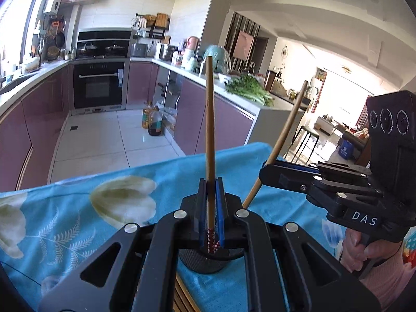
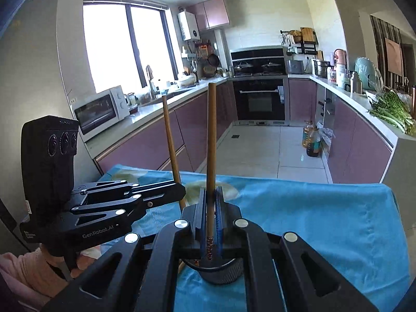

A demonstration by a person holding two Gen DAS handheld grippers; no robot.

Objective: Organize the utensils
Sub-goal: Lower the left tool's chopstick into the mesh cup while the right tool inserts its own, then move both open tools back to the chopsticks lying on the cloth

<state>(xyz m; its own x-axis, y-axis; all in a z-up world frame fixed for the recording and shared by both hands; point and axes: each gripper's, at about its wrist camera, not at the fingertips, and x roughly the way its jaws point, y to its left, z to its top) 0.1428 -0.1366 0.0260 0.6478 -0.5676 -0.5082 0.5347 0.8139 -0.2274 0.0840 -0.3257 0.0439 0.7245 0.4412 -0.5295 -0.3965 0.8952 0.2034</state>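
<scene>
Over the blue floral-clothed desk, each hand-held gripper, left and "DAS"-marked right, clamps one brown wooden chopstick above a round black holder

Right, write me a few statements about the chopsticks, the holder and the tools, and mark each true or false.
1. The left tool is shut on a chopstick. True.
2. The right tool is open and holds nothing. False: it is shut on a second chopstick.
3. A dark round holder sits on the cloth under the tools. True.
4. The cloth is plain red. False: it is blue.
5. Both chopsticks lie flat on the cloth. False: both are held roughly upright.
</scene>
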